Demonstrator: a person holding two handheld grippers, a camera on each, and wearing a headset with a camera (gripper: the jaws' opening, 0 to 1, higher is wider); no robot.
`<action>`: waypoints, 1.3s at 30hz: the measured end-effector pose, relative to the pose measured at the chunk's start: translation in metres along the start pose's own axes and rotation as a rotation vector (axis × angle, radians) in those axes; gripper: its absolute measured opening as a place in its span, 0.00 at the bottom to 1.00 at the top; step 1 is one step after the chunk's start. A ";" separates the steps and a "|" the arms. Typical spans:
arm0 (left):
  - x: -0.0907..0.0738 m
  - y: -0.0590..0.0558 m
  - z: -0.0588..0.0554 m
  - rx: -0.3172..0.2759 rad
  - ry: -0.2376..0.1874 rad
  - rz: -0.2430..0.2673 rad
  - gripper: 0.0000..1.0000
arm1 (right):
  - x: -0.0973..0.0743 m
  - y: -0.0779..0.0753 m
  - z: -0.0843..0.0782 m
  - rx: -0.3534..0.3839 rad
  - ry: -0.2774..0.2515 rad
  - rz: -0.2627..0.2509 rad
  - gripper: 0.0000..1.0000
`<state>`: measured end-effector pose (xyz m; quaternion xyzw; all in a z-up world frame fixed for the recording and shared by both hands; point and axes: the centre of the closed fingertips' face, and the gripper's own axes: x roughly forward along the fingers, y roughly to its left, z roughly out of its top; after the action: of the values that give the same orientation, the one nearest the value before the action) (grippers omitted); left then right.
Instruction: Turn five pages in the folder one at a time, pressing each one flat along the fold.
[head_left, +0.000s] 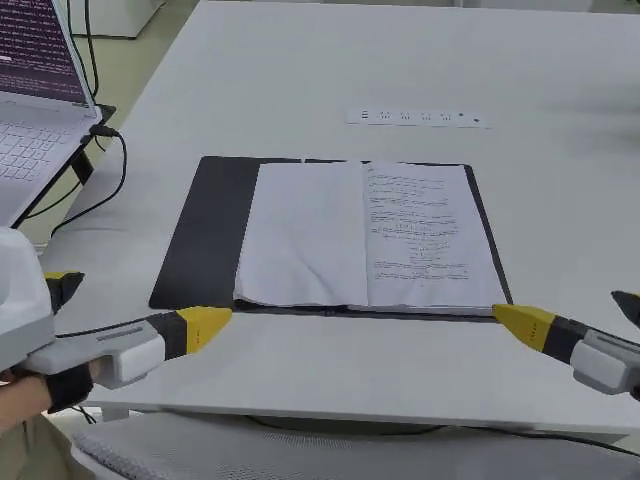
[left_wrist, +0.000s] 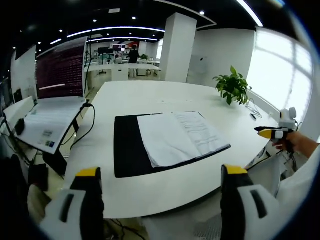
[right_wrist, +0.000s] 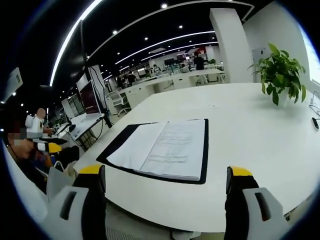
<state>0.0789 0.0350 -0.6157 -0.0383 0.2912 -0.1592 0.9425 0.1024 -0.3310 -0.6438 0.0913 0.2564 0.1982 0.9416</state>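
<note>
The folder (head_left: 205, 230) lies open on the white table, its black cover showing at the left. A blank white page (head_left: 300, 235) sits left of the fold and a printed page (head_left: 420, 235) right of it. My left gripper (head_left: 135, 305) hovers open off the folder's near left corner, holding nothing. My right gripper (head_left: 575, 312) stands open near the folder's near right corner, also apart from it. In the left gripper view the folder (left_wrist: 165, 137) lies beyond the spread jaws of the left gripper (left_wrist: 161, 172). In the right gripper view the folder (right_wrist: 160, 145) lies ahead of the right gripper (right_wrist: 165, 170).
A laptop (head_left: 30, 90) on a stand with a black cable (head_left: 110, 170) sits at the far left. A white power strip (head_left: 418, 118) lies behind the folder. A potted plant (left_wrist: 232, 85) stands at the table's far end. A grey chair back (head_left: 300, 450) is below the near edge.
</note>
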 end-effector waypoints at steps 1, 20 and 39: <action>-0.002 0.002 0.001 0.000 0.000 0.003 0.99 | 0.000 -0.001 0.000 0.006 -0.002 -0.002 1.00; 0.023 -0.025 0.009 0.048 0.000 -0.048 0.93 | 0.005 0.002 0.003 -0.013 -0.005 0.006 0.92; 0.091 -0.080 0.002 0.140 0.072 -0.162 0.68 | 0.008 0.007 0.001 0.003 -0.013 0.032 0.88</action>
<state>0.1293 -0.0701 -0.6497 0.0099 0.3089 -0.2559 0.9160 0.1066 -0.3215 -0.6447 0.0979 0.2492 0.2123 0.9398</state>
